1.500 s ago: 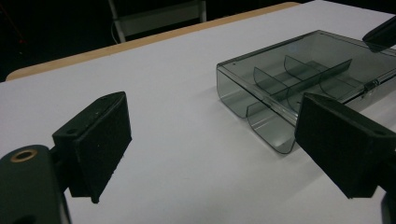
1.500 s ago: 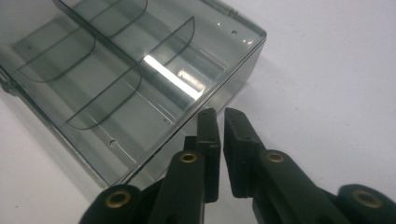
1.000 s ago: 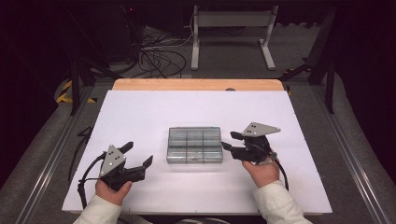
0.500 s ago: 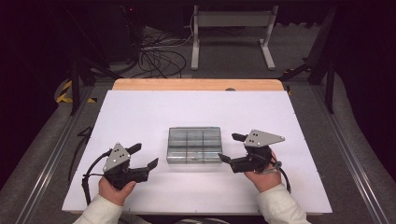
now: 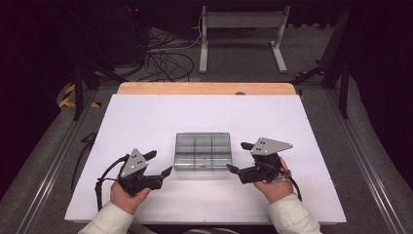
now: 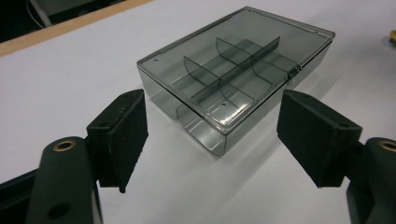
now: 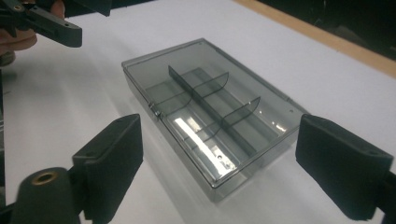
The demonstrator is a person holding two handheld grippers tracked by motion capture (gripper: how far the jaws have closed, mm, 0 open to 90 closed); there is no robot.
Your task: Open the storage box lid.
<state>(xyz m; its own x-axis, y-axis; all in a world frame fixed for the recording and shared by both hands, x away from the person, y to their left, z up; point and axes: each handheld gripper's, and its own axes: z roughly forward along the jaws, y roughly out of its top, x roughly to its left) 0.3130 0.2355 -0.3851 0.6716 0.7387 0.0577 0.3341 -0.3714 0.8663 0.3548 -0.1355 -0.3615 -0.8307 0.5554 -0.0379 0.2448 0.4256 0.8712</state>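
A clear grey plastic box (image 5: 203,151) with inner dividers and a closed lid lies flat at the middle of the white table. My left gripper (image 5: 160,162) rests just off its near left corner. Its jaws have just been closing a little but still stand wide, with nothing between the pads. In the left gripper view the box (image 6: 233,70) lies just ahead of my left gripper (image 6: 219,140). My right gripper (image 5: 237,157) sits beside the near right corner. Its jaws have just been opening and are empty. In the right gripper view the box (image 7: 210,93) lies beyond my right gripper (image 7: 229,161).
The white table top (image 5: 146,122) ends in a wooden strip (image 5: 204,88) at the far edge. Beyond it, cables (image 5: 165,63) and a metal stand (image 5: 243,29) sit on the dark floor. Rails run along both sides of the table.
The right gripper's jaws have spread wider and it has drawn back slightly from the box's right side toward the near edge. The left gripper has edged a little toward the box.
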